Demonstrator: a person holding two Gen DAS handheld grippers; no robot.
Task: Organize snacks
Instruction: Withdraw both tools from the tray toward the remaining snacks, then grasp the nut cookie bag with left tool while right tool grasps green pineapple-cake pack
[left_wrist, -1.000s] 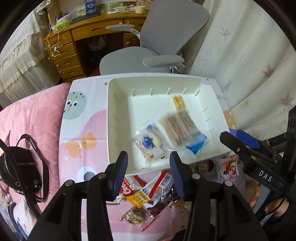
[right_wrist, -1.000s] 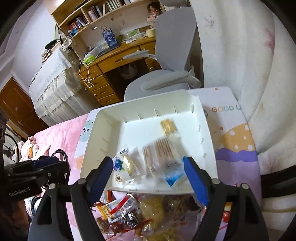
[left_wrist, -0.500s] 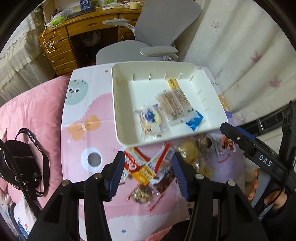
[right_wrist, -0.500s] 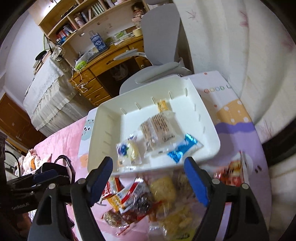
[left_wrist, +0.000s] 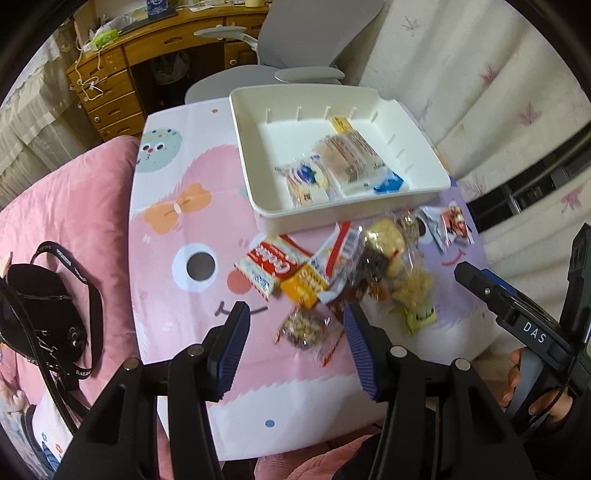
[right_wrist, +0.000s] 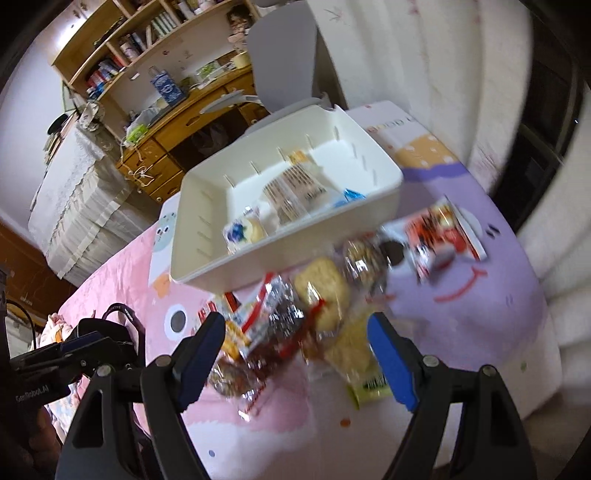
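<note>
Progress check on the snack sorting. Both tongs are empty right now. My left gripper (left_wrist: 295, 332) has its jaws at a middling gap; they've just been opening a touch, with nothing gripped, though a small nut packet (left_wrist: 301, 326) on the cloth shows in the gap. My right gripper (right_wrist: 295, 354) is spread wide with nothing pinched either, hanging over the messy heap.

What's done: the white tray (left_wrist: 436, 181), out past the tips of both tongs, already has a few things in it. There's a blueberry pastry pack (left_wrist: 306, 179), a long wafer pack (left_wrist: 349, 157), a small yellow packet (left_wrist: 341, 124) at the far wall and a blue wrapper (left_wrist: 388, 182) near the front edge.

What's left: most of it, I'd say. The snack pile (left_wrist: 354, 273) sits between the tray and my tongs on the cartoon tablecloth (left_wrist: 177, 206): a red-and-white cookie pack (left_wrist: 271, 264), an orange packet (left_wrist: 304, 286), some clear-bagged cakes, and a red-and-white sachet (right_wrist: 439, 236) off to the right of the right tongs.

My guess is we're maybe a third through. Next grab looks like the nut packet for the left hand.
</note>
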